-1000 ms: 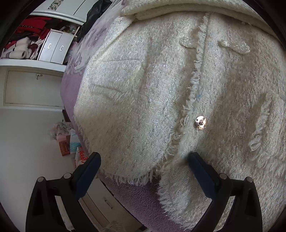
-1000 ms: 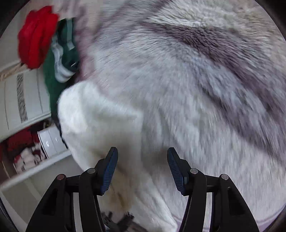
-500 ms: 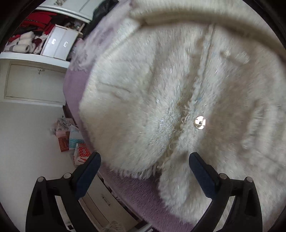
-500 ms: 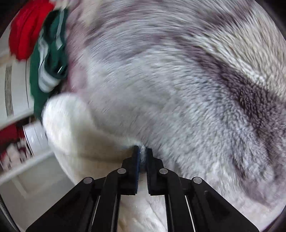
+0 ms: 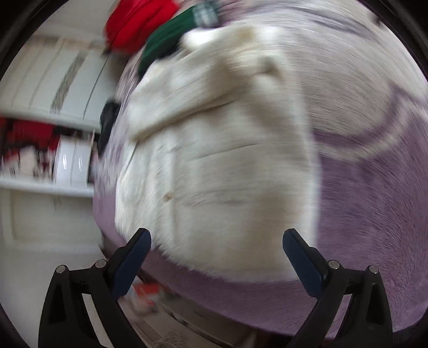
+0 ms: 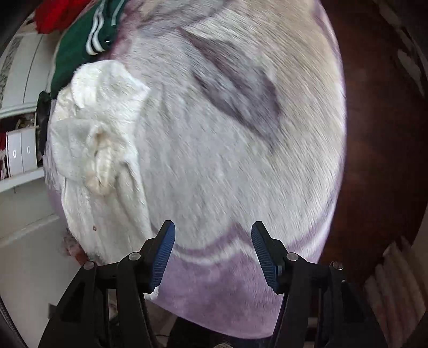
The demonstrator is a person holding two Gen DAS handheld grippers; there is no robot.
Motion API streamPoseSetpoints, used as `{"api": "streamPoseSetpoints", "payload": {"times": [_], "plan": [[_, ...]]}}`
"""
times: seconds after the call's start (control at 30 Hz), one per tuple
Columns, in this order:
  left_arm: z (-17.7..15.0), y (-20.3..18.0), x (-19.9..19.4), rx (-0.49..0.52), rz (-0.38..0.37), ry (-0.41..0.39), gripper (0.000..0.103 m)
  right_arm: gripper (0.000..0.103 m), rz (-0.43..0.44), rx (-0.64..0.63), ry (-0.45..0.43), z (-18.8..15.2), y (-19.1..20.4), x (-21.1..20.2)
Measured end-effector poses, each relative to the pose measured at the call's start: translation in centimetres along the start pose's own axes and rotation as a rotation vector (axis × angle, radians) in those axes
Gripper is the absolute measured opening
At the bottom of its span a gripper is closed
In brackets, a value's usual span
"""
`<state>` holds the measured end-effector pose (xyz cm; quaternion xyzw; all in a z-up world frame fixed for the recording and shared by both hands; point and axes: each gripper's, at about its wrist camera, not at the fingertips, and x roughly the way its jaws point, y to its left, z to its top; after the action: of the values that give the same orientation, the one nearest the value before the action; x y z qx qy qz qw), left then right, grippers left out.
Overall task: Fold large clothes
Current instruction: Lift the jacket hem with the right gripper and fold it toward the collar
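A cream tweed jacket (image 5: 219,166) lies folded on a purple and grey fleece blanket (image 5: 369,208) on a bed. The left wrist view is blurred. My left gripper (image 5: 216,246) is open and empty, above the jacket's near edge. In the right wrist view the jacket (image 6: 99,150) lies at the left with a sleeve folded over its body. My right gripper (image 6: 212,243) is open and empty over the bare blanket (image 6: 240,160), to the right of the jacket.
A green garment (image 6: 80,53) and a red one (image 6: 58,13) lie at the far end of the bed. White shelves and drawers (image 5: 72,163) stand left of the bed. A dark wooden floor (image 6: 374,160) lies to the right.
My right gripper was shut on the jacket's edge half a second ago; it has let go and pulled back to the right. My left gripper pulled back from the jacket, staying open.
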<state>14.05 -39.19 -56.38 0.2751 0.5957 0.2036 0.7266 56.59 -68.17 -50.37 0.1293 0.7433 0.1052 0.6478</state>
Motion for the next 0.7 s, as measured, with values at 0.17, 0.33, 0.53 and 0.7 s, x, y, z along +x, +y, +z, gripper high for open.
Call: {"api": "streamPoseSetpoints", "payload": {"times": [0.17,0.33,0.53,0.7], "plan": [[0.0,-7.4,3.3,0.161,0.147,-0.029,0.102,0.062,-0.005,0.096,-0.034,0.4,-5.0,1.0],[1.0,-5.9,6.2,0.068,0.218,-0.001,0.103,0.062,0.034,0.088,-0.050,1.4,-5.4,1.1],[2.0,-1.4,8.4,-0.041,0.240,0.082,0.103,0.073,0.187,0.017,0.004,6.3,-1.9,8.5],[2.4,2.1,7.5,-0.110,0.215,0.041,0.085,0.100,0.421,-0.086,0.028,9.8,3.1,13.4]]}}
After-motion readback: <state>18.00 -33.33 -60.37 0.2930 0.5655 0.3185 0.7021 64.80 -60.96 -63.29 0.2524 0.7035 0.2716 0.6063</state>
